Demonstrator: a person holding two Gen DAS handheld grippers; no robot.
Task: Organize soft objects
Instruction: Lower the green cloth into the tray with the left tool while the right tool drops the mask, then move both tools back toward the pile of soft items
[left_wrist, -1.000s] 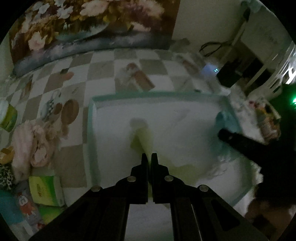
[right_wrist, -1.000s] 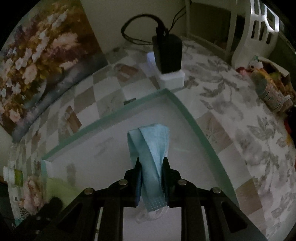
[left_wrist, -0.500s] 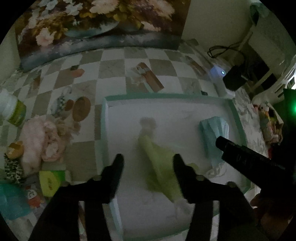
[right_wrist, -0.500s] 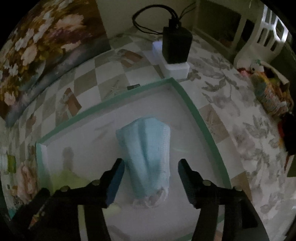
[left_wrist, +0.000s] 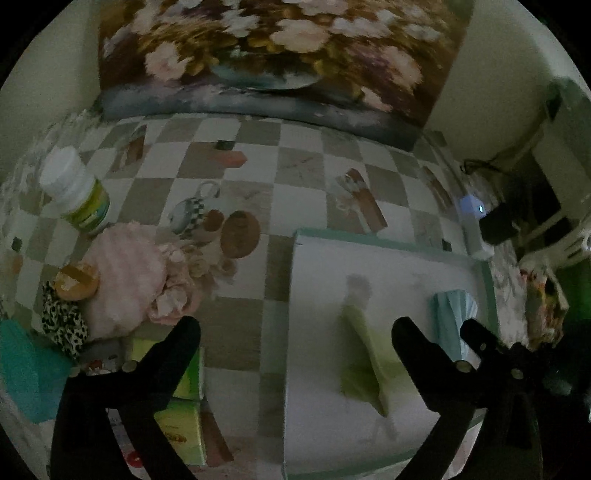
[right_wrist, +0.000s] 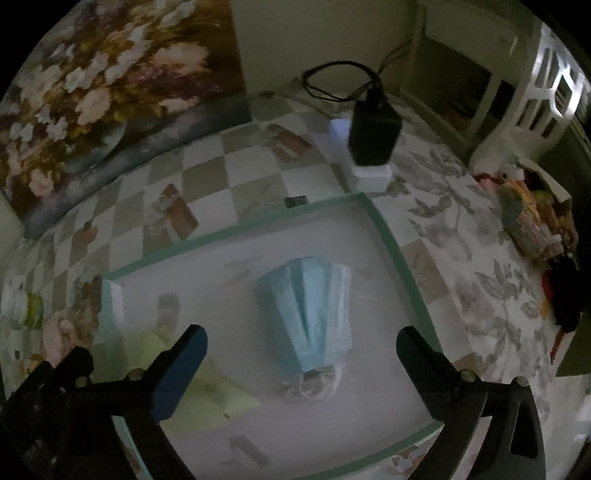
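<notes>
A white tray with a green rim (left_wrist: 388, 246) (right_wrist: 397, 254) lies on the checkered tablecloth. A yellow-green cloth (left_wrist: 364, 354) (right_wrist: 207, 391) lies in its left part. A light blue face mask (right_wrist: 310, 314) (left_wrist: 452, 314) lies in its right part. My left gripper (left_wrist: 295, 328) is open and empty, raised above the tray's left edge. My right gripper (right_wrist: 301, 339) is open and empty above the mask. A pink fluffy soft thing (left_wrist: 129, 273) and a leopard-print piece (left_wrist: 62, 321) lie left of the tray.
A white bottle with a green label (left_wrist: 75, 192) stands at the far left. Green packets (left_wrist: 184, 424) and a teal item (left_wrist: 22, 365) lie at the near left. A black adapter on a white block (right_wrist: 373, 136) sits behind the tray. A floral painting (left_wrist: 280, 55) leans at the back.
Both grippers opened, letting go of the yellow-green cloth and the blue mask in the tray, then rose and pulled back. The left gripper shifted left.
</notes>
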